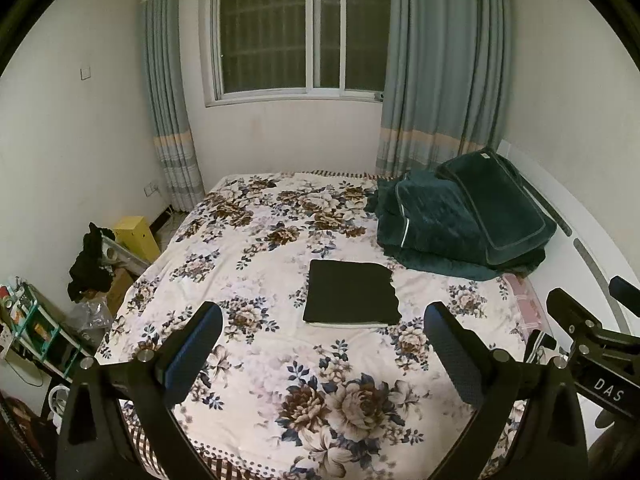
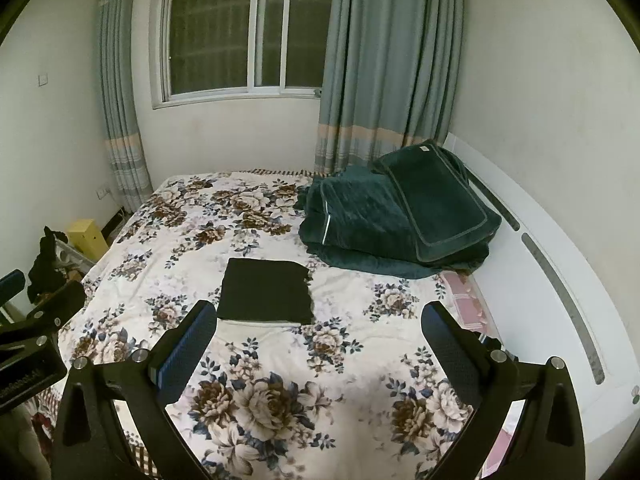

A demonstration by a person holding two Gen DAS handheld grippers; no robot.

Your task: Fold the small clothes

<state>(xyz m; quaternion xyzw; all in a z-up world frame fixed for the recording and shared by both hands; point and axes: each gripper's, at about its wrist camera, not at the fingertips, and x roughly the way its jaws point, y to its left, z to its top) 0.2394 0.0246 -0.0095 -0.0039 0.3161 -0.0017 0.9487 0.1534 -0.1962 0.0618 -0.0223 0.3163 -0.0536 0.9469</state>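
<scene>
- Home bedroom, small, plain white walls.
- Bed [image 1: 256,360] fills most of the floor, covered with a floral bedspread; white headboard [image 2: 560,280] along the right side.
- Dark green quilt and pillows [image 1: 460,220] piled by the headboard.
- Sliding window [image 1: 300,32] with grey-blue striped curtains [image 1: 436,72], dark outside.
- Household clutter on the floor at left: yellow box [image 1: 136,236], dark clothes heap [image 1: 88,264], small rack [image 1: 36,328].
- Wall switch [image 1: 85,72] and socket [image 1: 151,189].

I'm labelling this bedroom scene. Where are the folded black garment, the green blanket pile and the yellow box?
Black garment [image 1: 351,292]: left wrist view, middle of its top face.
Green blanket [image 2: 360,216]: right wrist view, front fold of the pile.
Yellow box [image 1: 138,236]: left wrist view, its side face, beside the bed.
</scene>
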